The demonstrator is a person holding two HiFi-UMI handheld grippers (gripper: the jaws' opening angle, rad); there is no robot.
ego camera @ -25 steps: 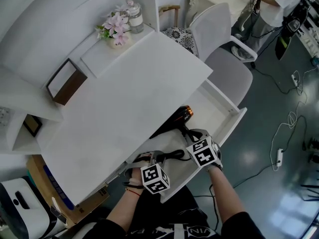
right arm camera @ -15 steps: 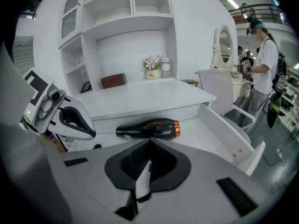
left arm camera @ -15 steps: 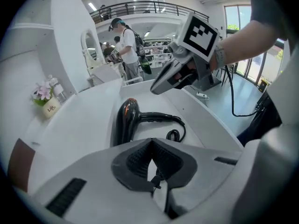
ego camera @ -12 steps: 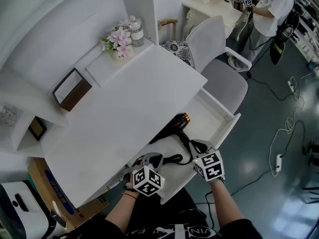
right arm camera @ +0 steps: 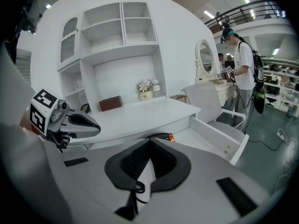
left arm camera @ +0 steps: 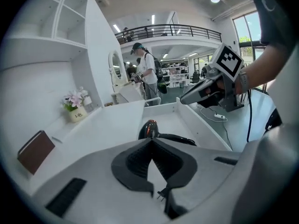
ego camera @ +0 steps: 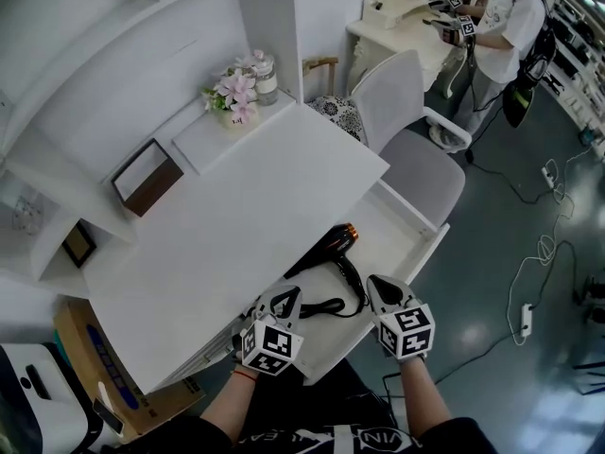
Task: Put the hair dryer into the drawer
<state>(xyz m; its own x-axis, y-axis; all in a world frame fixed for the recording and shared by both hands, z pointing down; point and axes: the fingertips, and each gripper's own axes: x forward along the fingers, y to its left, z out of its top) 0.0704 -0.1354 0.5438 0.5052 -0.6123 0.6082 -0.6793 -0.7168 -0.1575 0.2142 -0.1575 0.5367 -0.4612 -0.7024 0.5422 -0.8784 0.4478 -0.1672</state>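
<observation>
The black hair dryer (ego camera: 326,249) with its orange-ringed nozzle lies in the open white drawer (ego camera: 430,244), partly under the desk top. Its black cord (ego camera: 329,305) curls on the drawer floor near the front. My left gripper (ego camera: 286,299) hovers shut over the drawer's front left, above the cord, holding nothing. My right gripper (ego camera: 378,287) hovers shut over the front right, just short of the dryer's handle, also holding nothing. The left gripper view shows its closed jaws (left arm camera: 150,141) with the dryer (left arm camera: 149,129) beyond them. In the right gripper view the closed jaws (right arm camera: 150,141) hide most of the dryer (right arm camera: 163,136).
A white desk (ego camera: 236,225) spans the middle, with a flower pot (ego camera: 238,97) and a brown box (ego camera: 149,178) at its back. A white chair (ego camera: 416,130) stands right of the drawer. A person (ego camera: 501,26) stands far back. A cardboard box (ego camera: 90,367) and floor cables (ego camera: 544,244) flank me.
Both grippers have risen off the dryer and its cord and drawn back toward the drawer's front. The hair dryer stays lying in the drawer.
</observation>
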